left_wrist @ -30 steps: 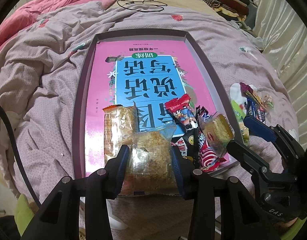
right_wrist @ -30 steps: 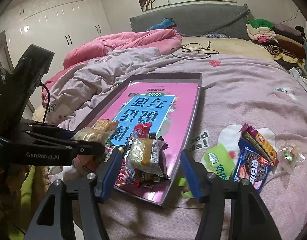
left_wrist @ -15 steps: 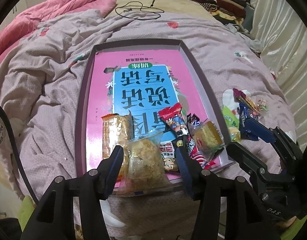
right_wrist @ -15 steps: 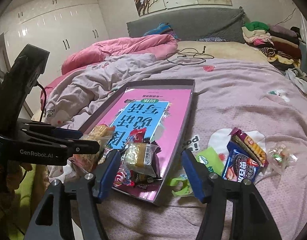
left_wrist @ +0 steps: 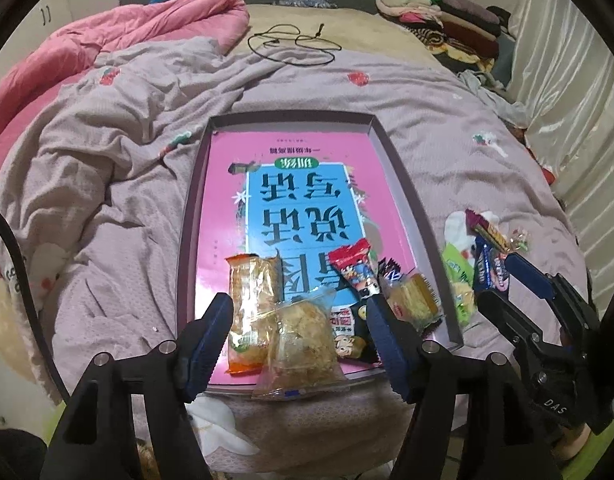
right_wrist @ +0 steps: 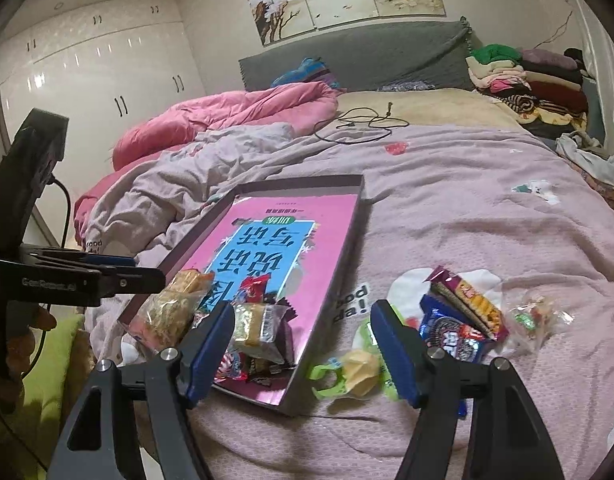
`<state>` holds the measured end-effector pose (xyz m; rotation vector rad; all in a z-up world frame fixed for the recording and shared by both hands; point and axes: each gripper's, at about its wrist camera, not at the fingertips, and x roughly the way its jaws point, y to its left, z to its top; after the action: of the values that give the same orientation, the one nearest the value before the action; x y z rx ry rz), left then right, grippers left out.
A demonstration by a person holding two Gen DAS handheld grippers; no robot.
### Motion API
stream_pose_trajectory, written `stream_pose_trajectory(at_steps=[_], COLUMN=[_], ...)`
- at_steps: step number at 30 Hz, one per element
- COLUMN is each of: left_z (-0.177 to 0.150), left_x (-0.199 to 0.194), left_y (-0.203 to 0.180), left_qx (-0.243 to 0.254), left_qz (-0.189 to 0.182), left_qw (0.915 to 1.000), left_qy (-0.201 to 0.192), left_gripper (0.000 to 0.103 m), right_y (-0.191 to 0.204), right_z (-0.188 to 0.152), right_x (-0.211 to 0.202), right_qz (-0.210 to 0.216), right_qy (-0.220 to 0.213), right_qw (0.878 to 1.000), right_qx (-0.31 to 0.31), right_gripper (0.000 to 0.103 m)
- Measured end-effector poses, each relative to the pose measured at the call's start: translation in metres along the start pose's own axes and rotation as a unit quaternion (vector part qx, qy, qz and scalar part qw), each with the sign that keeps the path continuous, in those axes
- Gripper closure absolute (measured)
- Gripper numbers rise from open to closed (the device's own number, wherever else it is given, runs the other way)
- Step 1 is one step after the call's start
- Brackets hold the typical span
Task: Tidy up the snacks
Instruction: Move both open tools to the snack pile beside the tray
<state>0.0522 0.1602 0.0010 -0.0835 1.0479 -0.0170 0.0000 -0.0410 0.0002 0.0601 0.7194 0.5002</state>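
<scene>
Pink tray (left_wrist: 195,216): a shallow box lid lined with a pink book cover is laid on the lilac bedspread (left_wrist: 107,184); the sorted snacks are kept at its near end.
Orange-ended wafer pack (left_wrist: 249,304): it is laid flat at the left of the row, inside the tray.
Clear crumbly snack bag (left_wrist: 303,344): it is seen just beside the wafer pack, with its lower seal hanging over the near rim; it should probably be pushed a little further in so that it is not lost.
Left gripper (left_wrist: 299,340): the fingers are held wide apart around this bag, nothing is clamped.
Red cartoon packet (left_wrist: 353,266) and yellow cake pack (left_wrist: 413,300): they are piled at the right of the row, partly one over another.
Right gripper (right_wrist: 303,344): the fingers are spread, empty, above the tray edge and the bedspread.
Green packet (right_wrist: 357,364): still outside the tray, it looks like the nearest next pick; it is best gripped across the full middle, not at the thin seal.
Blue cookie pack (right_wrist: 451,336), purple bar (right_wrist: 467,304), clear candy bag (right_wrist: 535,316): they are waiting further right on the bedspread.
</scene>
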Motion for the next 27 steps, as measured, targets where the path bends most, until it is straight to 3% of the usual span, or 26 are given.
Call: stream_pose_trajectory(at_steps=[27], left_z=[0.005], left_x=[-0.020], left_y=[-0.055], left_qx=[0.052], left_qz=[-0.034], left_qw=[0.9979], left_qy=[-0.015], left_gripper=[0.032], right_y=[-0.051], right_z=[0.012], right_x=[-0.041], right_qz=[-0.066], right_qy=[-0.045], right_qw=[0.996], right_qx=[0.029], right_gripper=[0.027])
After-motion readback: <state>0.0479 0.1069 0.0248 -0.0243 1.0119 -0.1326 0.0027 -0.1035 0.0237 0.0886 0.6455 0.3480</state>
